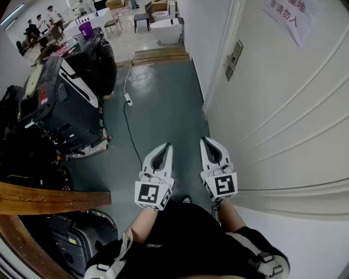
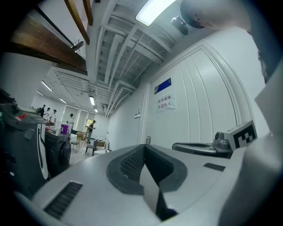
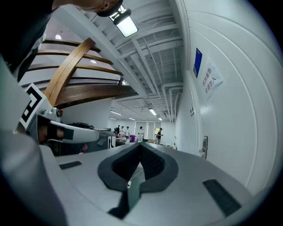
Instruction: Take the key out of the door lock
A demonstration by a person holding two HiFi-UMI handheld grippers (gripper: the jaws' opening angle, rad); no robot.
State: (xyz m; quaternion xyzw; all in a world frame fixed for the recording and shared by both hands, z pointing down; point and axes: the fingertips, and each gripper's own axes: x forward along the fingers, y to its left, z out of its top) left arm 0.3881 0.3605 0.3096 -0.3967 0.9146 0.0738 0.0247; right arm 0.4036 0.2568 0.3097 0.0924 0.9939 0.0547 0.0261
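Currently, the left tool (image 1: 167, 146) and right tool (image 1: 204, 140) are both closed and empty, well short of the door lock (image 1: 235, 58) ahead on the white door (image 1: 289, 114), its key too small to see, so reaching in shut could bump it.

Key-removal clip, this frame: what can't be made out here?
- Key: cannot be made out in any view. The lock plate on the door is seen edge-on and small in the head view, and is only a speck in both gripper views.
- Keyhole: too small to resolve, for the same reason.
- Door sign: cut off by the head view's top edge, and its print is too small in the gripper views.
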